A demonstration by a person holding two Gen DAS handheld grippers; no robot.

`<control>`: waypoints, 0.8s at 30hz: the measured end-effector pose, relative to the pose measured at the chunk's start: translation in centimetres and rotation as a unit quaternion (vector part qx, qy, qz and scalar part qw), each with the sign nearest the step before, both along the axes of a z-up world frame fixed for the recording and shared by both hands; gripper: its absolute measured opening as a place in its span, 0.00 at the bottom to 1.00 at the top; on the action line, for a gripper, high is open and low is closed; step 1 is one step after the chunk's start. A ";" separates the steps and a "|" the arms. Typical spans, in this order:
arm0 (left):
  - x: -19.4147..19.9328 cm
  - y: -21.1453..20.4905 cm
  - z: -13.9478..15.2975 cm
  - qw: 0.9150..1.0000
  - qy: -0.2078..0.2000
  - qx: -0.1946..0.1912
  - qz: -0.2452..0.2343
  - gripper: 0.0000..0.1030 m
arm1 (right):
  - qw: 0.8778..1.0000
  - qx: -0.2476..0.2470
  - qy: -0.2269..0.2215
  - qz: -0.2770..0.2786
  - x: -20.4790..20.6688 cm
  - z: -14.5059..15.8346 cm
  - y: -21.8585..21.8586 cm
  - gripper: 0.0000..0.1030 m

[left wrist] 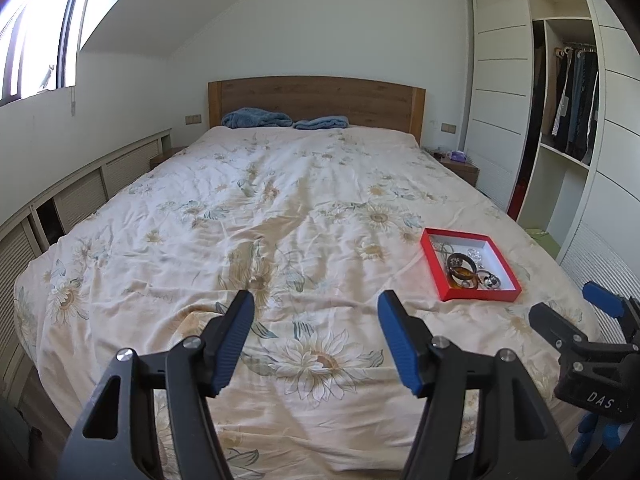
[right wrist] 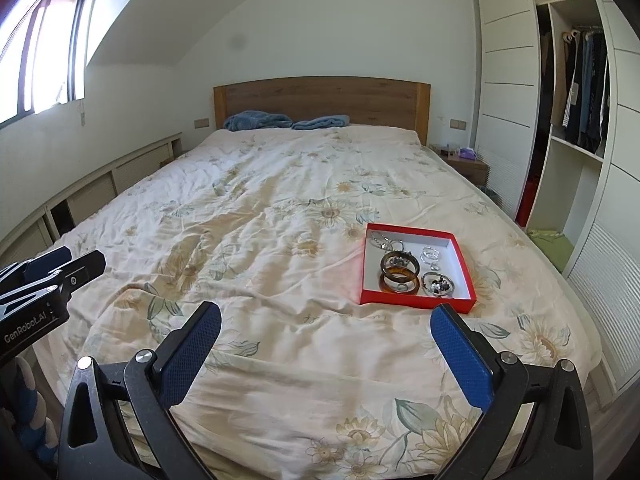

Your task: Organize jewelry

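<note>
Nearest, the left gripper (left wrist: 316, 312) and right gripper (right wrist: 326, 326) hang over the bed's foot edge, both spread wide with nothing between the pads. Just past the right gripper, a red tray (right wrist: 416, 301) of bangles (right wrist: 400, 276) lies near the bed's right side. Beyond, the quilt (right wrist: 260, 220) runs bare to the headboard (right wrist: 320, 98).

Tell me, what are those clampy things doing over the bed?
A person holds two grippers above a flowery bedspread. Both the left gripper and the right gripper are open and hold nothing. Ahead sits a red tray on the bed, with bangles, rings and silvery chains piled inside. Neither gripper touches the tray; the right one is nearer to it.
</note>
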State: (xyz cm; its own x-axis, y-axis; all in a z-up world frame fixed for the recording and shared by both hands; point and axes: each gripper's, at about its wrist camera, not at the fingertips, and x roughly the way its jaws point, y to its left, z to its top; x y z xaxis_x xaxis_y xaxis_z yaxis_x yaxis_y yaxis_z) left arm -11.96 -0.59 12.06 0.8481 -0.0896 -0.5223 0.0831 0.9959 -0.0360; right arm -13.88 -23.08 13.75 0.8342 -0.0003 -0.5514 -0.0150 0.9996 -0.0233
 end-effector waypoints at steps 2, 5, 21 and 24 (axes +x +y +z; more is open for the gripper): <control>0.5 -0.3 -0.6 1.000 0.004 0.004 0.000 0.61 | 1.000 -0.001 0.003 -0.002 0.4 -0.3 -0.3 1.00; 1.4 -0.8 -1.3 1.000 0.015 0.005 -0.003 0.61 | 1.000 -0.006 0.013 -0.009 1.0 -0.8 -0.7 1.00; 5.0 -4.3 -4.1 0.998 0.056 0.030 -0.012 0.61 | 0.999 -0.035 0.011 -0.033 2.7 -1.6 -3.6 1.00; 5.4 -4.7 -4.8 0.997 0.064 0.035 -0.016 0.61 | 0.999 -0.027 0.014 -0.035 3.1 -2.0 -4.2 1.00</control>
